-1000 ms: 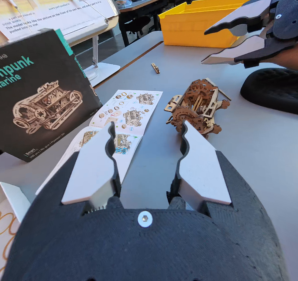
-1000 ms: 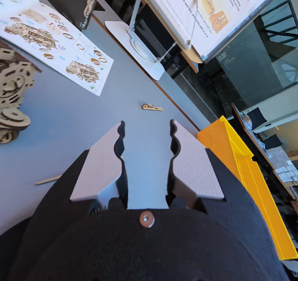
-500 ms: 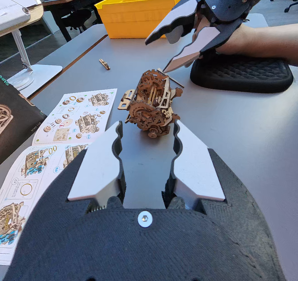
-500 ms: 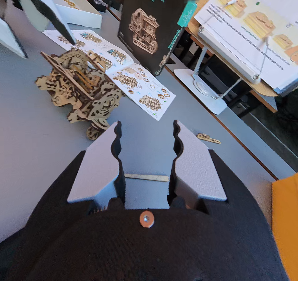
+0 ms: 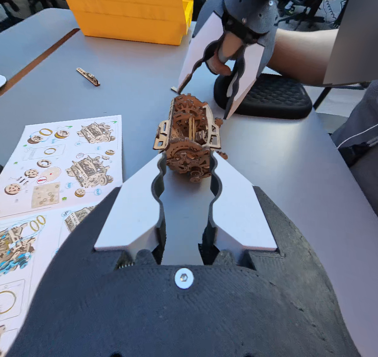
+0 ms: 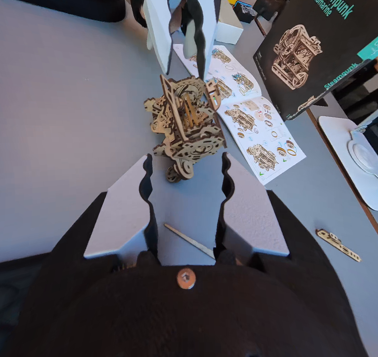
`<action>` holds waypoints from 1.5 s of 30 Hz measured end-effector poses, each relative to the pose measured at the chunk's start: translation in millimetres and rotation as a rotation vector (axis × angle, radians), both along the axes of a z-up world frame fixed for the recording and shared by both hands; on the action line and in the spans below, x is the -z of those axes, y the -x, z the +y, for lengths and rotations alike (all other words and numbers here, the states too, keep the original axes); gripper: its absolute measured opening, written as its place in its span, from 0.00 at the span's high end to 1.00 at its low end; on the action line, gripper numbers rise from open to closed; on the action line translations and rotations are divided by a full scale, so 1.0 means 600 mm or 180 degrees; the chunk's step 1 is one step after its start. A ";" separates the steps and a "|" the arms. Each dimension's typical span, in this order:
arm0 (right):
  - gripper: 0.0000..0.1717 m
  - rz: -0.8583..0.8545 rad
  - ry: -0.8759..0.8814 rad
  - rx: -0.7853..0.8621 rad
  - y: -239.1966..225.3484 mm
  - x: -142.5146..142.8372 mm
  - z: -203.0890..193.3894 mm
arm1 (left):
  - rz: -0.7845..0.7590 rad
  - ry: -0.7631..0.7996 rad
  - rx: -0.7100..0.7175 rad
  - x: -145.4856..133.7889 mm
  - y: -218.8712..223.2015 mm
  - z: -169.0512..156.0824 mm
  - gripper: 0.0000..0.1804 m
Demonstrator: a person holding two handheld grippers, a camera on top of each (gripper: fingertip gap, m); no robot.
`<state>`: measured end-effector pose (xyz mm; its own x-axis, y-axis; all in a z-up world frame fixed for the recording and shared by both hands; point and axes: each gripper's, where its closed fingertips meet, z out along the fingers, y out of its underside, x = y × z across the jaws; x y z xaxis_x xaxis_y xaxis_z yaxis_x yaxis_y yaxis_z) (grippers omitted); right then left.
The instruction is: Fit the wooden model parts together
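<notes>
The wooden model stands mid-worktop, between the left gripper at its near end and the right gripper beyond its far end. Left of the model lies the instruction booklet. Behind it on the left lies a small flat part, and further back a bin. A padded rest lies behind on the right. A thin stick lies under the right gripper's jaws.

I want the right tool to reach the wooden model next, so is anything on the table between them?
Nothing visible blocks it. The right tool, jaws apart, faces the wooden model over bare table. A thin wooden stick lies under the tool, behind its fingertips, not ahead of them.
</notes>
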<state>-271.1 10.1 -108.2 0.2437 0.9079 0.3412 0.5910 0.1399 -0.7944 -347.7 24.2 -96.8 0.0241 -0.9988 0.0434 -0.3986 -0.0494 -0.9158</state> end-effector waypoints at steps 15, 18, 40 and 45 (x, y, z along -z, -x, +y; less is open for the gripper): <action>0.57 0.0983 0.1206 -0.0379 0.011 -0.026 0.037 | -0.0282 0.0378 -0.0204 0.006 -0.003 -0.003 0.80; 0.57 0.1038 0.1298 -0.0411 0.016 -0.019 0.032 | -0.0349 0.0470 -0.0225 0.005 0.000 0.004 0.81; 0.60 0.0640 0.0683 -0.0129 0.017 -0.001 0.018 | -0.0237 -0.0059 -0.0032 0.010 -0.041 0.007 0.56; 0.62 0.0807 0.0860 -0.0090 0.013 -0.004 0.024 | -0.0240 0.0159 -0.0074 0.011 -0.040 0.011 0.59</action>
<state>-279.2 24.5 -105.7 0.2632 0.9645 0.0203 0.3695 -0.0813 -0.9257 -323.9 30.5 -103.5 0.0419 -0.9945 0.0956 -0.3268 -0.1041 -0.9394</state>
